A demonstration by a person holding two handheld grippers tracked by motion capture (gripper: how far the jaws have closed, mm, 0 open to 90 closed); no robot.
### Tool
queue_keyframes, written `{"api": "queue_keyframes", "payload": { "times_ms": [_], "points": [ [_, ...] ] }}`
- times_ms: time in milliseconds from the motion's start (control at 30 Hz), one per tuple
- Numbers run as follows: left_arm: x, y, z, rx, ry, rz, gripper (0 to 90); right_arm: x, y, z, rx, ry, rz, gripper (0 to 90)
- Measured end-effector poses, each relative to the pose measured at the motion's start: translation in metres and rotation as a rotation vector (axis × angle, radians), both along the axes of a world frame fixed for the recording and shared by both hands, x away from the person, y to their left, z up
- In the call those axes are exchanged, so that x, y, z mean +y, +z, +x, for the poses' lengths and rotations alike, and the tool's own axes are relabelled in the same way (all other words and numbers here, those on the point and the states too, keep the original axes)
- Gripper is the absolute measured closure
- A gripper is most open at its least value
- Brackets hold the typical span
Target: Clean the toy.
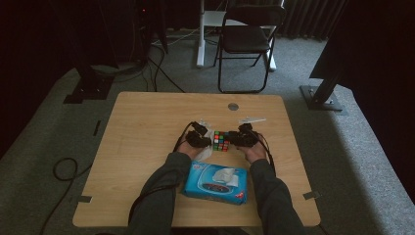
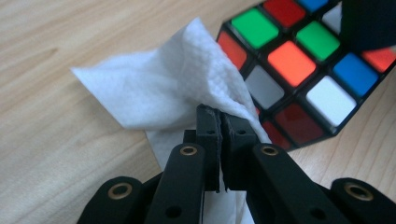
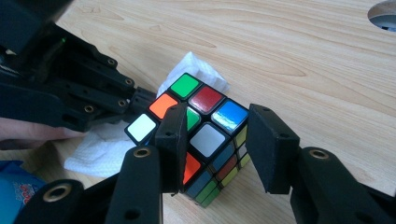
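Between grippers: cube (image 1: pixel 221 140), w/ right gripper (image 3: pixel 217 140) clamping.

The puzzle cube (image 1: pixel 221 141) stands on the wooden bench (image 1: pixel 147 147), about midway across it and nearer the far edge than the near one. It has a black frame with mixed stickers: green, red, blue, orange and white on top, yellow and others down the sides. It sits flat, turned corner-on to the near edge. A white paper tissue (image 2: pixel 154 88), crumpled and lightly embossed, lies on the bench against the cube's left side, one fold lifted and touching the cube's face.
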State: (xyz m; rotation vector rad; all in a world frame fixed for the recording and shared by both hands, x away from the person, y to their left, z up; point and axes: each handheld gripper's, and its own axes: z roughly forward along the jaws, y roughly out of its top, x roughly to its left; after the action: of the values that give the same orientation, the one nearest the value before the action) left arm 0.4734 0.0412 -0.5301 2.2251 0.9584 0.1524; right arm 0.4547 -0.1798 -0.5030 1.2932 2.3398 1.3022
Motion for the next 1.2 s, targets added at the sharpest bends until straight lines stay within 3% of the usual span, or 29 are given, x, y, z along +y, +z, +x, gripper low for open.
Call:
{"api": "queue_keyframes", "payload": {
  "times_ms": [300,567,767,1200],
  "points": [
    [0.001,0.000,-0.002,0.017,-0.048,0.020,86.9,0.000,0.000,0.000,-0.002,0.001,-0.001,58.9],
    [0.003,0.006,-0.011,-0.005,-0.126,0.021,87.1,-0.001,-0.001,0.001,-0.004,-0.011,0.001,55.9],
    [0.004,0.015,-0.017,-0.032,-0.171,-0.006,87.0,-0.003,-0.001,0.002,-0.009,-0.028,-0.002,55.8],
    [0.008,0.026,-0.001,-0.102,0.016,-0.004,86.6,-0.002,0.000,-0.001,-0.009,0.022,-0.003,59.5]
  ]
}}
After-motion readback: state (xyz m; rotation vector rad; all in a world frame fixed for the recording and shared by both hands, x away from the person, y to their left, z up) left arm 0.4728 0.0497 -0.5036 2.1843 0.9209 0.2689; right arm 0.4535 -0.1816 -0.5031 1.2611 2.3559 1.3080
